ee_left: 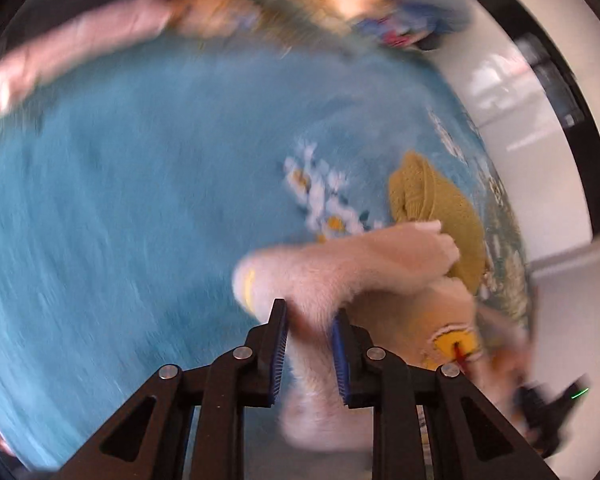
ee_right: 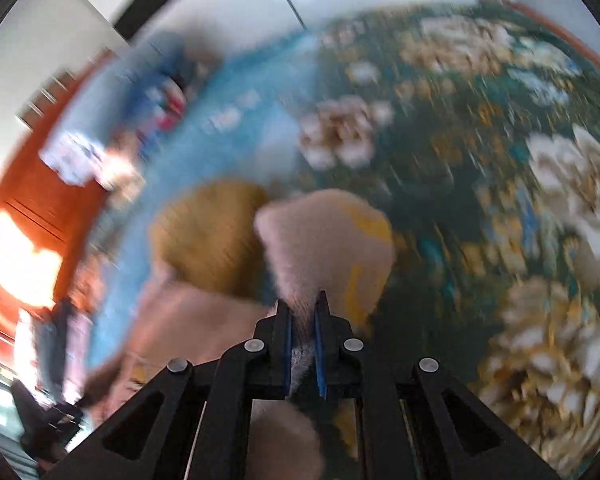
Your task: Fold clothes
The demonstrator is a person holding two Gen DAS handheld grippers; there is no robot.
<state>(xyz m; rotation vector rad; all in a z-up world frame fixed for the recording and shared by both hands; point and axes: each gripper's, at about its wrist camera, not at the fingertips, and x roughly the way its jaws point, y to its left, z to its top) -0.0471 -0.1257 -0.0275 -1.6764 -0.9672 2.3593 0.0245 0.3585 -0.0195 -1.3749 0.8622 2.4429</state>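
A fuzzy cream garment (ee_left: pixel 352 268) with yellow trim hangs over a blue floral bedspread (ee_left: pixel 120 200), beside a mustard knit (ee_left: pixel 432 208). The left gripper (ee_left: pixel 310 320) and right gripper (ee_right: pixel 302 312) each pinch its fabric. Keeping both grips level and taut should give a clean fold.

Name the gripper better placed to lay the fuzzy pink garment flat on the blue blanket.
Left gripper: it grips the fuzzy pink garment over open blue blanket; the right gripper pinches it above green floral fabric.
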